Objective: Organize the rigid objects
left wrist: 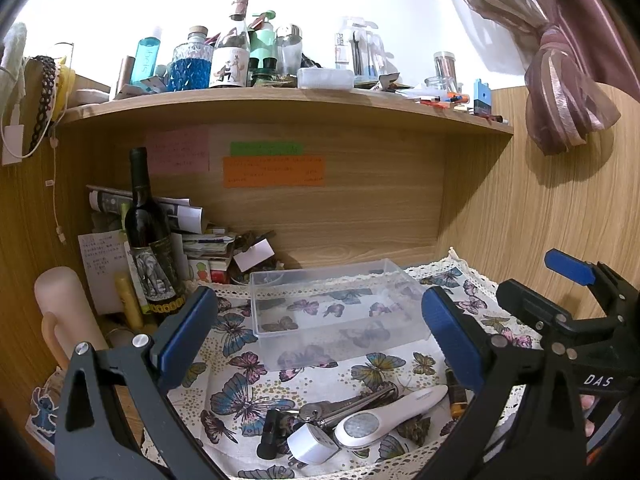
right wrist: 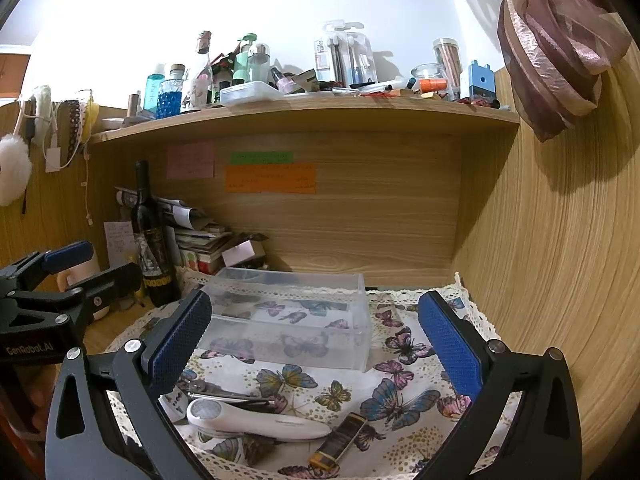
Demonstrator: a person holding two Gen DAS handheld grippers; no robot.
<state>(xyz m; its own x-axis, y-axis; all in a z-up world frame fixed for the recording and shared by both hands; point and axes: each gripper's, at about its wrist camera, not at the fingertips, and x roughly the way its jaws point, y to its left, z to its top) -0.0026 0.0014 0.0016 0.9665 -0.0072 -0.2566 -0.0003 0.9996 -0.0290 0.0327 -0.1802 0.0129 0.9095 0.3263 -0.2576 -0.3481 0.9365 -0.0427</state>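
An empty clear plastic box (left wrist: 336, 312) stands on a butterfly-print cloth (left wrist: 240, 396); it shows in the right wrist view too (right wrist: 288, 320). Nearer the cameras lie a white handheld device (left wrist: 384, 420) (right wrist: 256, 420), a key bunch (left wrist: 340, 404), a white plug adapter (left wrist: 312, 444), a small black piece (left wrist: 268, 432) and a dark amber tube (right wrist: 340, 440) (left wrist: 456, 394). My left gripper (left wrist: 320, 340) is open and empty above these items. My right gripper (right wrist: 316, 344) is open and empty, just right of the left one.
A dark wine bottle (left wrist: 150, 236), stacked papers (left wrist: 200, 240) and a cream mug (left wrist: 64, 320) crowd the left of the desk nook. The shelf above (left wrist: 280, 100) is packed with bottles and jars. A wooden wall (right wrist: 560, 240) and a tied curtain (right wrist: 560, 60) stand at right.
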